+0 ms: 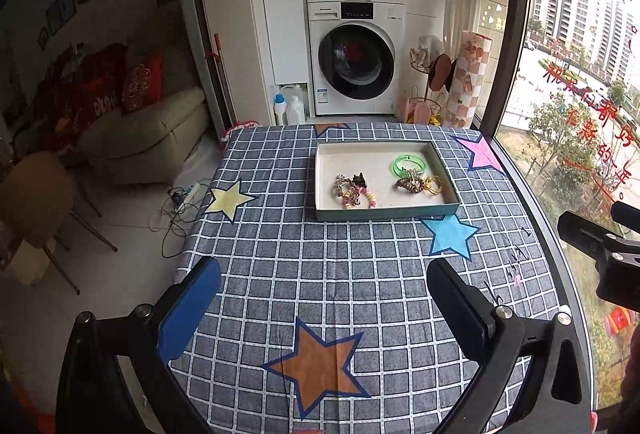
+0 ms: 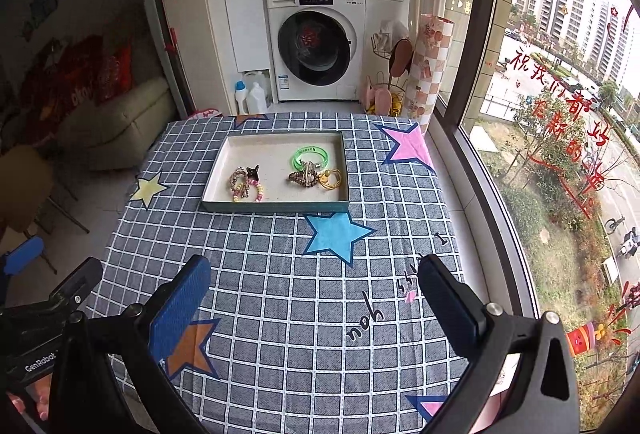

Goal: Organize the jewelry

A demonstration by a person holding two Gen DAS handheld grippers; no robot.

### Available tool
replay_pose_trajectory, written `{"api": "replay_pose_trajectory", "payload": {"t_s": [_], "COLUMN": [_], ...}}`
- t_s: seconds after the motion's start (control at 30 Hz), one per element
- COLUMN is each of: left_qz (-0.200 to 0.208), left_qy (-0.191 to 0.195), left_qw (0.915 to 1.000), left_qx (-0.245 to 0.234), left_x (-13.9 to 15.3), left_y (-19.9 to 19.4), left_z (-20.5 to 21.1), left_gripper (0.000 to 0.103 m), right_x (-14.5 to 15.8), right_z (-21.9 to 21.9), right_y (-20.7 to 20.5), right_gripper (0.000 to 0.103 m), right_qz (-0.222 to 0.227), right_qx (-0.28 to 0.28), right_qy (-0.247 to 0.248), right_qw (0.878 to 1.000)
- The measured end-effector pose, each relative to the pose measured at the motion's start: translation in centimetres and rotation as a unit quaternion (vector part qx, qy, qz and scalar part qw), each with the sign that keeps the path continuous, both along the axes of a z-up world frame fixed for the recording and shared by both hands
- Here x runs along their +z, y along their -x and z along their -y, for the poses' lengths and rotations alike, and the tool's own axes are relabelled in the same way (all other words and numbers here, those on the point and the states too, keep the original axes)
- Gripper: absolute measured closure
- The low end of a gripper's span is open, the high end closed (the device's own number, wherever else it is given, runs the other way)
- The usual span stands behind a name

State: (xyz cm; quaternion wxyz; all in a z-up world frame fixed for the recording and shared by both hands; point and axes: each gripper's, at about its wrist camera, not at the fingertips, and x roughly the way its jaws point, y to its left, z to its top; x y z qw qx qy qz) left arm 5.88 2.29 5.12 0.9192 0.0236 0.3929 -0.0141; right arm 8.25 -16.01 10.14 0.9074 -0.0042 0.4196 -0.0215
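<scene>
Left claw (image 1: 324,298): spread wide, nothing between its fingers, hanging over the checked cloth of the counter (image 1: 280,266). Ahead of it and a little to its right sits the tray (image 1: 384,212), well apart from the fingertips.

Inside the tray, left to right as the claws face it: a tangle of beaded bracelets (image 1: 354,194) with a dark clip (image 1: 359,179) touching it; then a second heap, green bangles (image 1: 409,165) at the far side, a brown ornate piece (image 1: 410,183) overlapping them, a yellow loop (image 1: 434,185) just beside it.

Right claw (image 2: 314,288): also spread wide and empty, tray ahead and slightly to its left.

All jewelry visible lies in the tray, in two heaps; no pieces show on the cloth. This fits either pieces gathered in, or heaps awaiting sorting.

Judgement for any pick: come down over the tray wall, not across it. Take one piece at its edge; the tangles will likely drag neighbours along.
</scene>
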Motion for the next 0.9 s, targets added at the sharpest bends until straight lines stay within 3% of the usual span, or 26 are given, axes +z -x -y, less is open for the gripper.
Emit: {"api": "replay_pose_trajectory", "payload": {"t_s": [0.33, 0.9], "left_qz": [0.011, 0.016], "left_qy": [0.000, 0.005], "left_qw": [0.9999, 0.9998], "left_qx": [0.004, 0.005], "left_x": [0.6, 0.8], "left_y": [0.6, 0.8], "left_z": [-0.1, -0.3], "left_gripper": [0.000, 0.000], "right_x": [0.9, 1.3], "right_z": [-0.9, -1.1], "right_y": [0.8, 1.1], "right_gripper": [0.000, 0.000], "right_qz": [0.028, 0.035], "right_qx": [0.004, 0.003], "right_qy": [0.010, 0.006], "right_qw": [1.000, 0.999]}}
